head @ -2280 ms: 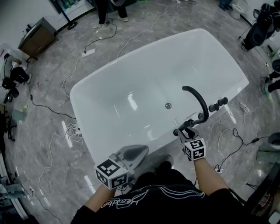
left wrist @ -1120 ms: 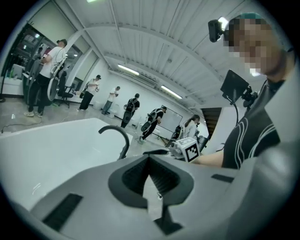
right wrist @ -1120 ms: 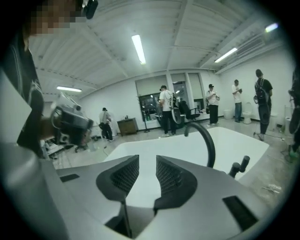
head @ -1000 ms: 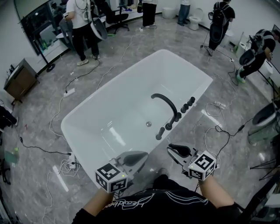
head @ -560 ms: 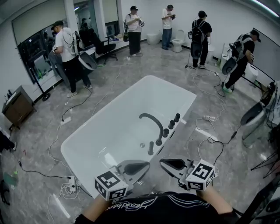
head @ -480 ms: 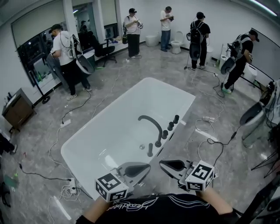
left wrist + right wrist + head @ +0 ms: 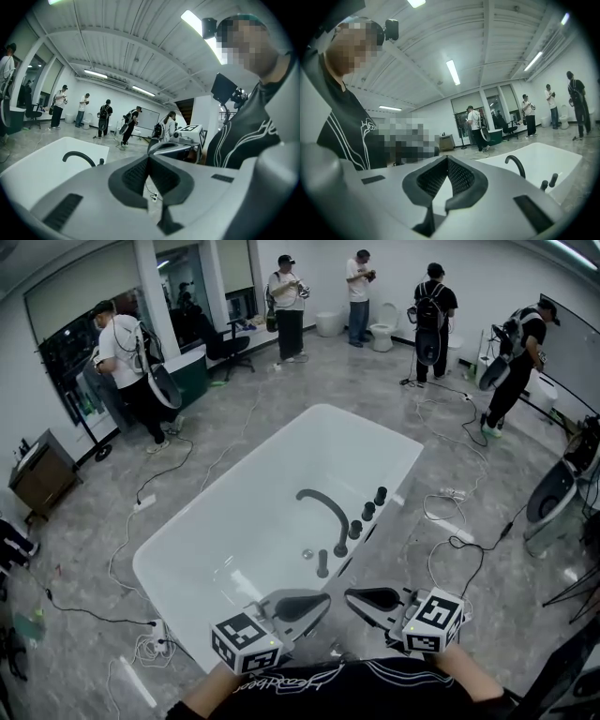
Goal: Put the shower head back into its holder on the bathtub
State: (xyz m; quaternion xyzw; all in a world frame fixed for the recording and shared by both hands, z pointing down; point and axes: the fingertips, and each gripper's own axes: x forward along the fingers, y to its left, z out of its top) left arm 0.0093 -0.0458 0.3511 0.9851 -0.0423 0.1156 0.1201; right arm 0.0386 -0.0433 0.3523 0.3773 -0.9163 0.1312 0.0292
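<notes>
The white bathtub (image 7: pixel 201 536) lies ahead of me, with a black arched faucet (image 7: pixel 324 503) and black knobs (image 7: pixel 367 511) on its right rim. The black shower head (image 7: pixel 322 564) stands upright at the near end of that row, apart from both grippers. My left gripper (image 7: pixel 323 599) and right gripper (image 7: pixel 350 595) hover side by side close to my body, below the tub's near corner. Both are shut with nothing between the jaws. The left gripper view shows its pads (image 7: pixel 140 174) pressed together, and the faucet (image 7: pixel 79 157) beyond. The right gripper view shows the same (image 7: pixel 447 158).
Several people stand around the far side of the room. Cables (image 7: pixel 450 540) run over the grey floor on both sides of the tub. A brown cabinet (image 7: pixel 42 474) stands at the left, and a white toilet (image 7: pixel 553 507) at the right.
The right gripper has left the shower head at the tub rim, drawn back toward my body and shut. Both grippers rose. The head view lifted, so the tub looks smaller and farther.
</notes>
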